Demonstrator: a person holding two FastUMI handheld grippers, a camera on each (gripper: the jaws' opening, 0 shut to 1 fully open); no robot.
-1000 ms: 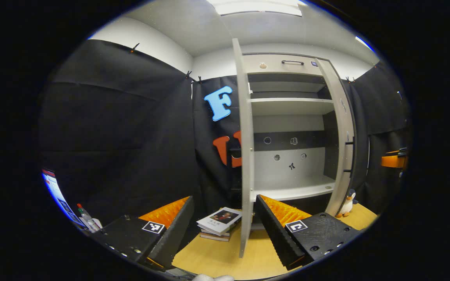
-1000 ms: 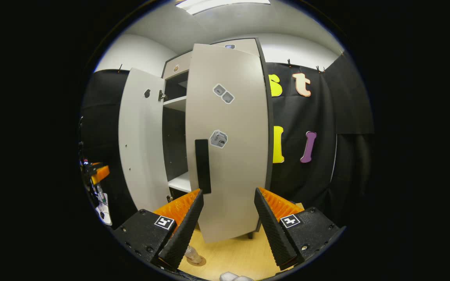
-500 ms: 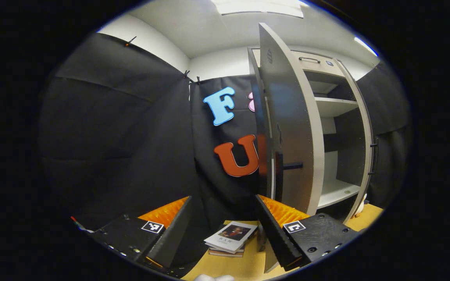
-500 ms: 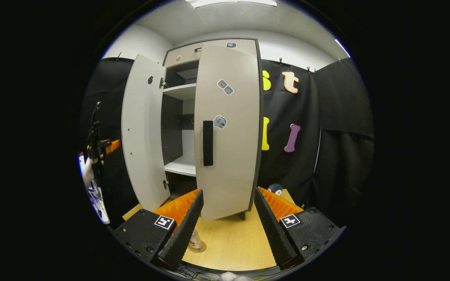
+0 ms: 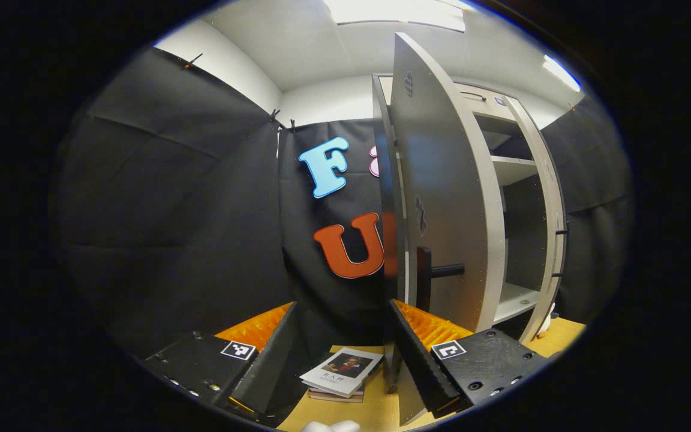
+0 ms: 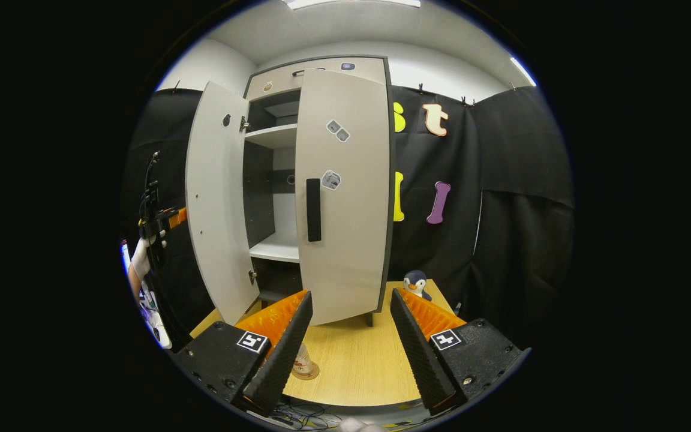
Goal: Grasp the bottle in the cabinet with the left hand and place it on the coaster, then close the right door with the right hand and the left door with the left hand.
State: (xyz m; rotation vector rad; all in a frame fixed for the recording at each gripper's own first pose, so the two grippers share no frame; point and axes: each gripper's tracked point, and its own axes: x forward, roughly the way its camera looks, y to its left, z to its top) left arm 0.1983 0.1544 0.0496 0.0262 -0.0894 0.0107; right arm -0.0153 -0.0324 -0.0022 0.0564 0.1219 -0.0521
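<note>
2 tongs (image 5: 341, 351) (image 6: 345, 339) apart, empty; bottle (image 6: 303, 362) on coaster (image 6: 308, 372) half hidden behind finger.

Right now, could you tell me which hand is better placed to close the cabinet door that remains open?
Left. Its open tongs sit right at the grey left door, one finger behind its edge. The right tongs hover back over the wooden table.
</note>
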